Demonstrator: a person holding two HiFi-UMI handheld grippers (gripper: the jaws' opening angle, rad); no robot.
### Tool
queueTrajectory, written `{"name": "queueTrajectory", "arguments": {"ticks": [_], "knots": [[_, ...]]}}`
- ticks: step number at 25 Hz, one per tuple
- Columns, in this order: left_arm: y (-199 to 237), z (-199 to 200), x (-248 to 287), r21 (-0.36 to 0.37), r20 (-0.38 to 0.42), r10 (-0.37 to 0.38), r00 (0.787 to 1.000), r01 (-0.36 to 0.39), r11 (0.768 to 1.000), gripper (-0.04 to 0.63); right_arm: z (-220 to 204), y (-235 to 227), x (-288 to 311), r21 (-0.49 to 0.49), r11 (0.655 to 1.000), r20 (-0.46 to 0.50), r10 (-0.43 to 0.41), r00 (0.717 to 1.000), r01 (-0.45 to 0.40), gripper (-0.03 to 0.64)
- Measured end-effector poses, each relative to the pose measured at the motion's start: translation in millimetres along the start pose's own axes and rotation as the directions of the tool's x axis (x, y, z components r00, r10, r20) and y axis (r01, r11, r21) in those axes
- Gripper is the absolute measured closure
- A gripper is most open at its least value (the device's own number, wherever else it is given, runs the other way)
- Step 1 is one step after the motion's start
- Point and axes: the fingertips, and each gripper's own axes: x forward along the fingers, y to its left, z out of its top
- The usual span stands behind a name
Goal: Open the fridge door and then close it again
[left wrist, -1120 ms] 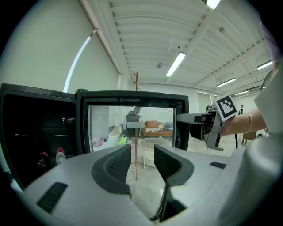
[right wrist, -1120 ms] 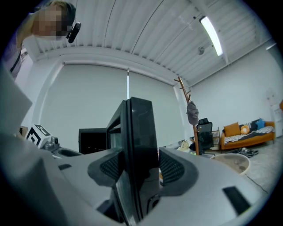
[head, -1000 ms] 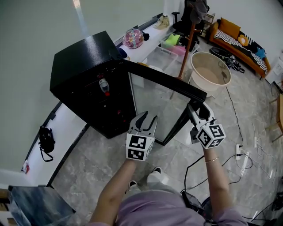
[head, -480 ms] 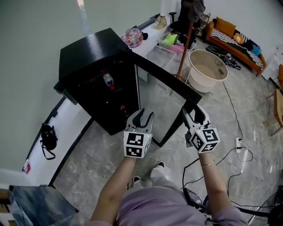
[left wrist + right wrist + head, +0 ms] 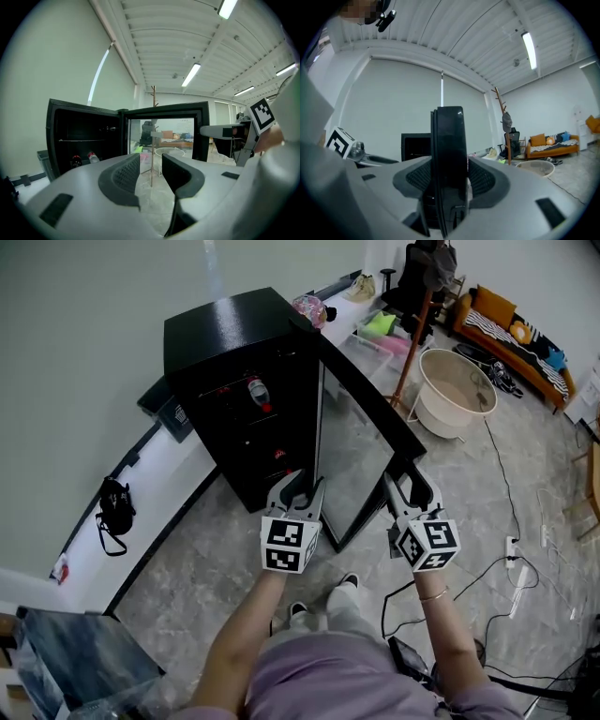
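Fridge (image 5: 234,343) upper centre of head view, interior exposed. Glass door (image 5: 354,465) stands wide open, free edge at centre right of frame. Right gripper (image 5: 411,488) clamped on that edge, pads pressing both faces. Left gripper (image 5: 302,486) near door's lower corner, jaws apart, nothing between.

Judgement: opening looks done. Next move: swing door in arc toward cabinet, holding clamp until door seats.

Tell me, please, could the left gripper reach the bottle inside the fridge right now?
Probably yes: the fridge door stands open, held by the right gripper, and nothing lies between the bottle and the left gripper, its jaws apart and empty.
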Motion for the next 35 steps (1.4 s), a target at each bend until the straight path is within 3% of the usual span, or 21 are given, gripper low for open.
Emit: {"name": "queueTrajectory", "arguments": {"ticks": [16,24,35], "knots": [[48.7,-20.3,-63.5,-0.046,0.0,0.091,0.996,-0.091,0.995,0.459,-5.3,99.1,9.1,-0.015,0.988,-0.031,0.155,0.987,-0.155,0.39],[49.9,-30.7,-73.9,-0.062,-0.005,0.07,0.998,-0.07,0.996,0.459,-7.9,141.2,16.1,0.003,0.962,-0.04,0.271,0.962,-0.271,0.394],[60.2,-27.3,-95.6,-0.134,0.053,0.023,0.998,-0.016,0.991,0.417,-9.7,201.2,35.8,-0.003,0.913,-0.056,0.407,0.912,-0.408,0.402]]}}
